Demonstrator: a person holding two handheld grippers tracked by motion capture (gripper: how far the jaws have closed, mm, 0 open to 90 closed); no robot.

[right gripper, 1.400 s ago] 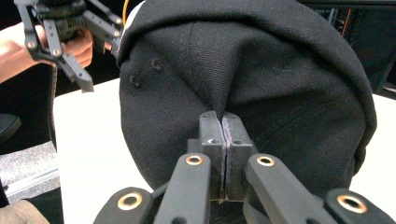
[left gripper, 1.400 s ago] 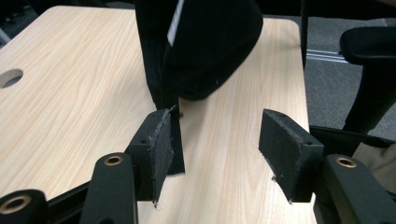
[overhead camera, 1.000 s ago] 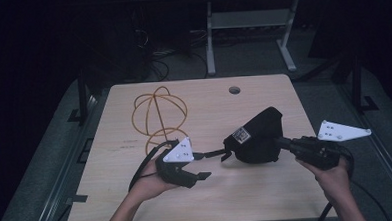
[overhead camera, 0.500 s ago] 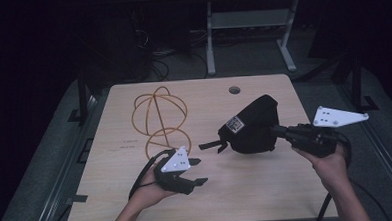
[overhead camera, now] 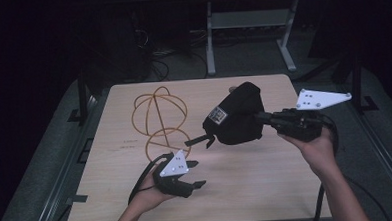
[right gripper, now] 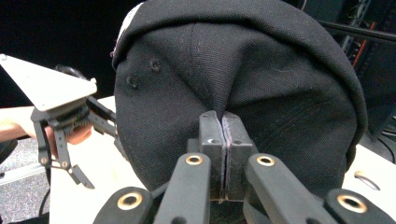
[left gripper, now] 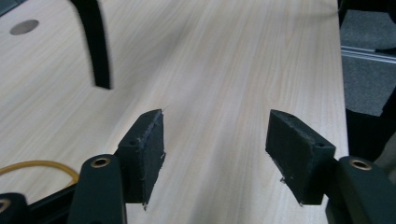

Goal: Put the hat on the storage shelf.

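A black cap (overhead camera: 237, 116) hangs above the wooden counter (overhead camera: 267, 187), its fabric pinched between the tightly closed jaws of the right gripper (overhead camera: 264, 117); a strap dangles from the cap's far side. Well apart from it, the left gripper (overhead camera: 193, 174) sits low over the counter, its jaws wide, having just been opening, with nothing between them. A yellow wire frame (overhead camera: 158, 121) lies beyond the left jaws.
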